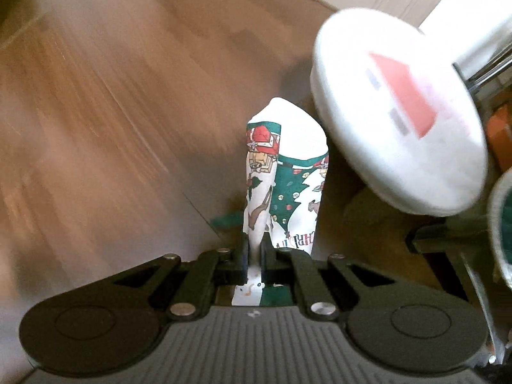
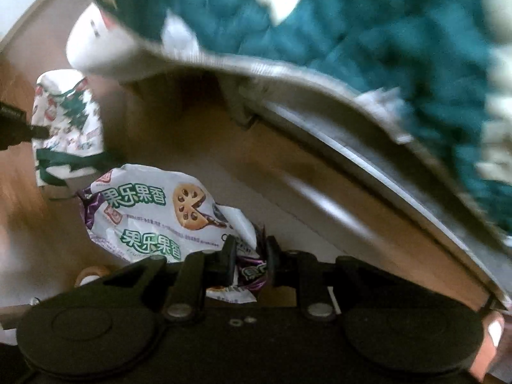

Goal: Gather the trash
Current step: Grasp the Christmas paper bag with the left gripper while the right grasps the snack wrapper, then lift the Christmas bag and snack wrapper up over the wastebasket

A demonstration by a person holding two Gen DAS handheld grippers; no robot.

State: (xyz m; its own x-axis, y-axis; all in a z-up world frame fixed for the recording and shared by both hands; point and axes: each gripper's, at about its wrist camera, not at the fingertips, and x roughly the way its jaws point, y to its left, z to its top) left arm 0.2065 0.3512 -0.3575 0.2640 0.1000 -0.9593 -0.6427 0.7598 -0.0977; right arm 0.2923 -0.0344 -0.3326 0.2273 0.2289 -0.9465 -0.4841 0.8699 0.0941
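My left gripper (image 1: 255,249) is shut on the lower edge of a folded paper napkin (image 1: 288,172) printed with green trees and red Christmas figures. The napkin hangs upright above the wooden floor (image 1: 96,128). In the right wrist view the same napkin (image 2: 70,118) shows at the left, with a black finger (image 2: 19,128) of the left gripper on it. My right gripper (image 2: 250,256) is shut on the purple crimped end of a white snack wrapper (image 2: 150,211) bearing green lettering and a biscuit picture. The wrapper hangs clear of the floor.
A white round container (image 1: 400,112) with a red house mark stands close to the right of the napkin, also visible as a white round container (image 2: 96,48). A teal quilted cushion (image 2: 352,32) on a pale-edged tan panel (image 2: 320,147) looms over the right gripper. A person's thumb (image 2: 492,336) shows at the lower right.
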